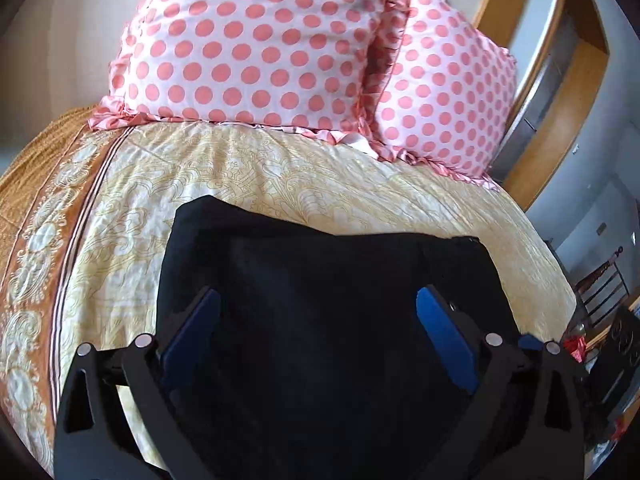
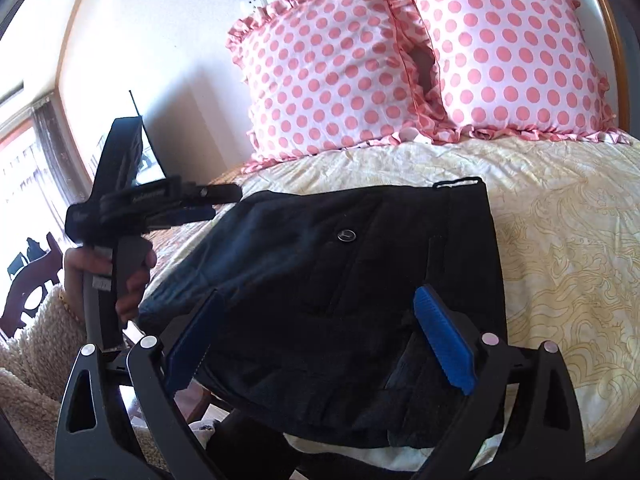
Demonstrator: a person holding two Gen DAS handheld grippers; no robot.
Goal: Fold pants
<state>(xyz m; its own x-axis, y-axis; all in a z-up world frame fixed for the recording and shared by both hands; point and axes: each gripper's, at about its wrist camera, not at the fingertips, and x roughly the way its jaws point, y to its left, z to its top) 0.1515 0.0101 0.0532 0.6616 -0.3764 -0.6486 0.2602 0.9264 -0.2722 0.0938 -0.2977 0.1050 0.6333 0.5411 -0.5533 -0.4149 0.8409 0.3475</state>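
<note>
Both claws, left (image 1: 318, 312) and right (image 2: 320, 328), gape empty over the folded pants (image 2: 340, 280) at frame centre; we should lift clear without snagging.

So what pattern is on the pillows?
Pink dots on white pillows, clearest in the right wrist view.

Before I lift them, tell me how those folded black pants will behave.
The black pants will probably flop: soft cloth, with folded layers showing at the near edge. A one-corner lift would likely undo the fold. They likely won't slide easily on the wrinkled yellow bedspread.
</note>
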